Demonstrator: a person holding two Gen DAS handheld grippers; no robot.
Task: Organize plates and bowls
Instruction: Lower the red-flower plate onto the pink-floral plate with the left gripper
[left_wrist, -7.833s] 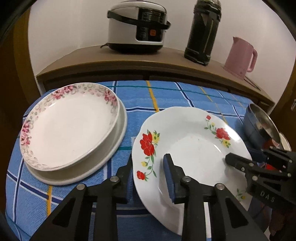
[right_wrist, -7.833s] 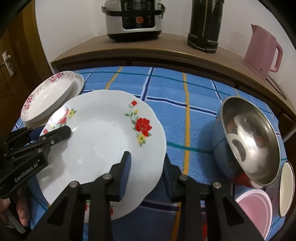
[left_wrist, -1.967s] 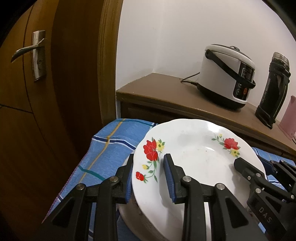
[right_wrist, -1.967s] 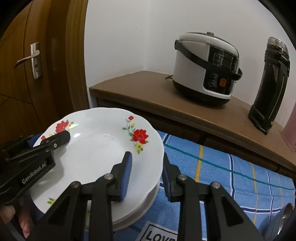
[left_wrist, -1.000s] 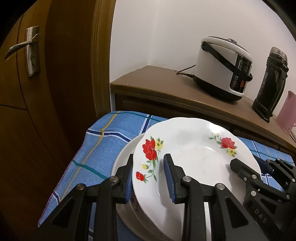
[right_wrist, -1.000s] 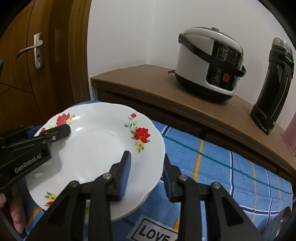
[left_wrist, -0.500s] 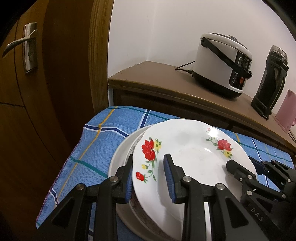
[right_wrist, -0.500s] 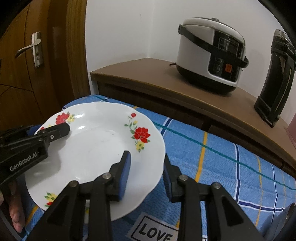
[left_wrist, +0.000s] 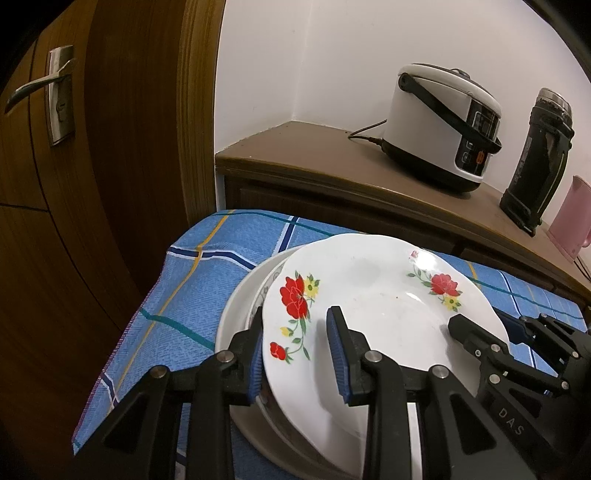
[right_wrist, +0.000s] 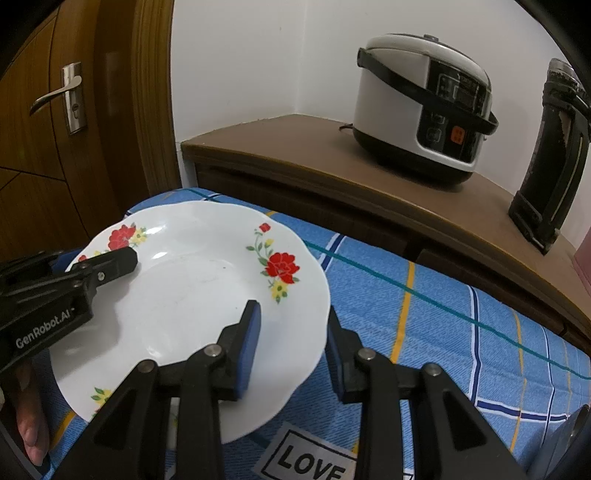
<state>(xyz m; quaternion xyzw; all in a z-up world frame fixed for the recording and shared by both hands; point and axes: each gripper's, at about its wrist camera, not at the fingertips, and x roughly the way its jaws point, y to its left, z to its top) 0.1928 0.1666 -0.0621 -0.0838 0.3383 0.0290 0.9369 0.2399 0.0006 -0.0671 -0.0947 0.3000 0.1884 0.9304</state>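
Two grippers share one red-flowered plate (left_wrist: 373, 306), each clamped on an opposite side of its rim: the left gripper (left_wrist: 295, 354) pinches the edge by the big red bloom, the right gripper (right_wrist: 291, 343) the edge nearer the blue checked tablecloth (right_wrist: 443, 332). The plate hangs tilted just above a stack of plates (left_wrist: 243, 295) at the cloth's corner, beside the door (left_wrist: 74, 184). If one side lets go first, the plate would likely pivot and clack onto the stack, perhaps chipping. Set down off-centre, it might slide toward the table edge. The rice cooker (right_wrist: 421, 103) stands well apart.
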